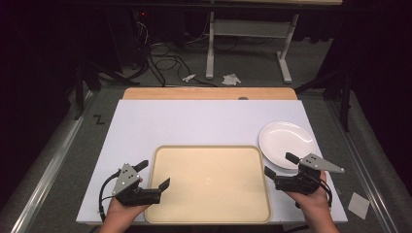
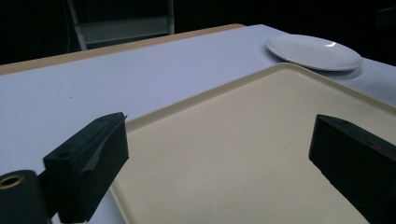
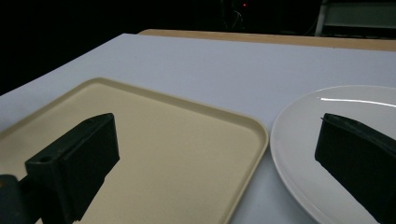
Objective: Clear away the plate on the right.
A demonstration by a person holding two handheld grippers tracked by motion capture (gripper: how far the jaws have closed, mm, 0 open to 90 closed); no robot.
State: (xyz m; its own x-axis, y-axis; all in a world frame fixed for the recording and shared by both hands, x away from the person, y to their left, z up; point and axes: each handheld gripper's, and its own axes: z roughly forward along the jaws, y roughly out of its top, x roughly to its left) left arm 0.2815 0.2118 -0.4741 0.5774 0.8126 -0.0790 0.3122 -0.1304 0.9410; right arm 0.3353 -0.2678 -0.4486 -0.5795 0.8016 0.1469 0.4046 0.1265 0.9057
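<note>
Tray (image 1: 209,182) sits on bench between both claws, long axis left-right, left claw (image 1: 153,176) open straddling its left rim, right claw (image 1: 278,164) open, empty, near right rim beside plate (image 1: 279,136).

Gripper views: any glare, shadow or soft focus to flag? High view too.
Left gripper view: glint on the white plate at its far rim, near jaws soft. Right gripper view: bright streak across the plate, background black, jaws blurred. High view: even light on the beige tray, surroundings dark, image low in detail.
</note>
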